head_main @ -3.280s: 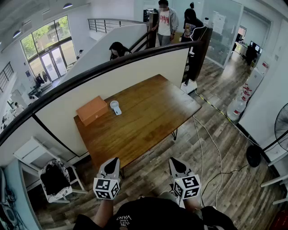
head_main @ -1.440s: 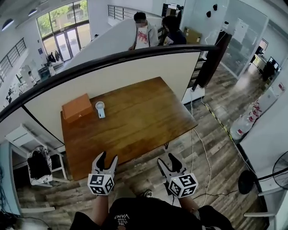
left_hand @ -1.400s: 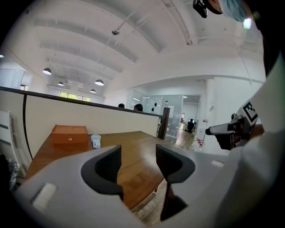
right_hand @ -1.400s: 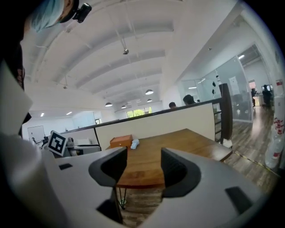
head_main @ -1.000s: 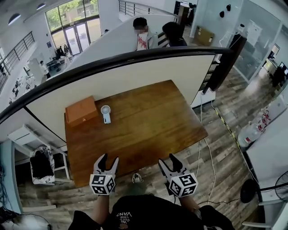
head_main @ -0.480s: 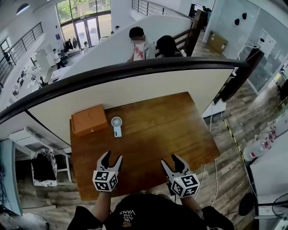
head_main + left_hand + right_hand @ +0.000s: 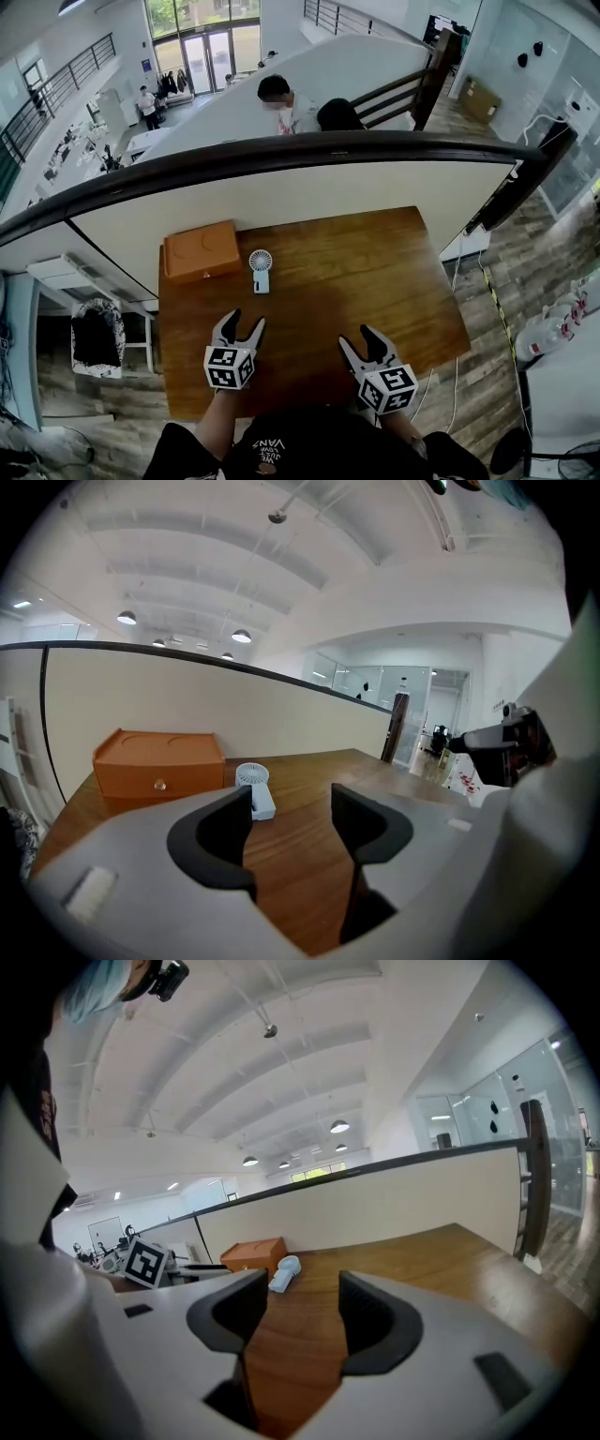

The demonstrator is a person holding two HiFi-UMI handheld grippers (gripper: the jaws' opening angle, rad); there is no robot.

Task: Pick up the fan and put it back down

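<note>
A small white handheld fan (image 7: 260, 270) lies flat on the wooden table (image 7: 375, 281), just right of an orange box. The left gripper view shows the fan (image 7: 255, 790) a little way beyond the jaws, and the right gripper view shows the fan (image 7: 284, 1273) farther off to the left. My left gripper (image 7: 243, 327) hovers over the table's near part, short of the fan, its jaws opening with nothing between them. My right gripper (image 7: 361, 342) hangs level with it to the right, open and empty.
An orange drawer box (image 7: 202, 250) stands at the table's back left, against a cream partition (image 7: 309, 192) with a dark rail. A white chair with dark cloth (image 7: 94, 336) sits left of the table. People stand beyond the partition.
The view has closed in on the table. Both grippers moved forward from over the floor to above the table's near edge, toward the fan. The fan and box stayed put.
</note>
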